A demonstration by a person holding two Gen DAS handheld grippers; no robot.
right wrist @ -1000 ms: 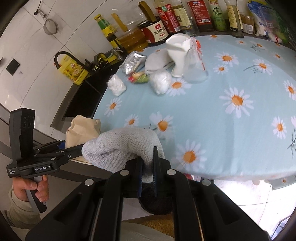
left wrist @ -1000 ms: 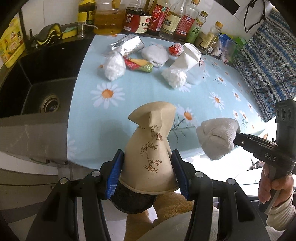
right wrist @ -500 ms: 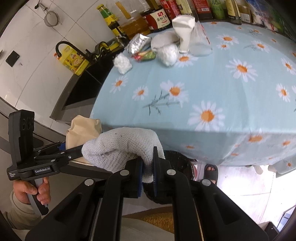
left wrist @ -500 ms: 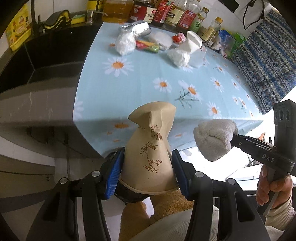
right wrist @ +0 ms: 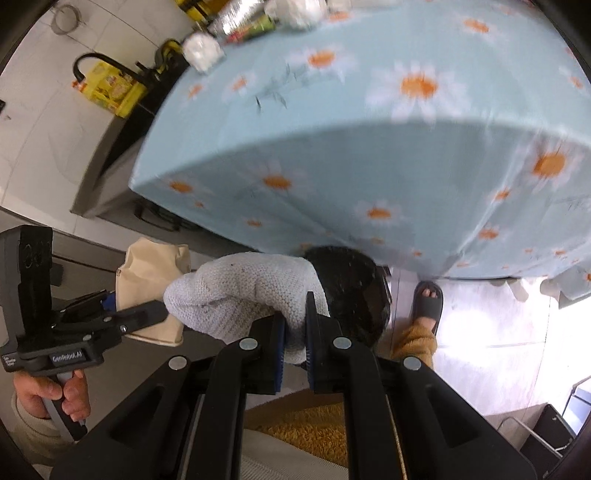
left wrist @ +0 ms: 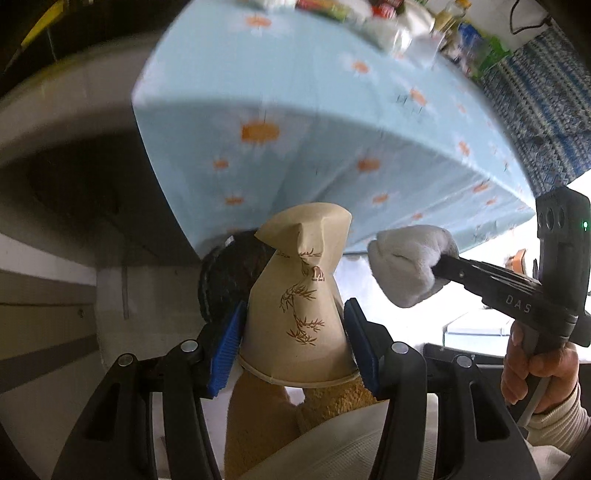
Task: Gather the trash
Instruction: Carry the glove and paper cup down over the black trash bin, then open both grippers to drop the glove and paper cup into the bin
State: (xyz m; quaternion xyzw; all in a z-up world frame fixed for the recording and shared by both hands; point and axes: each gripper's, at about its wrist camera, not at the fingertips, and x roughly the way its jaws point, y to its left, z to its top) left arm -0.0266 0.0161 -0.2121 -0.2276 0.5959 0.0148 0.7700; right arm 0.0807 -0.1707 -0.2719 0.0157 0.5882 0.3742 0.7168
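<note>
Tan paper, crumpled at its closed end and printed with a brown bamboo sprig: that is the paper cup, clamped rim-down between the blue pads of the left gripper. Beside it the right gripper is pinched tight on a white knitted glove, which bulges out past its fingertips. Both pieces of trash hang off the near edge of the table, below its blue daisy tablecloth. A dark round bin sits on the floor under that edge, just beyond the glove and behind the cup. Blurred wrappers and bottles lie along the table's far edge
</note>
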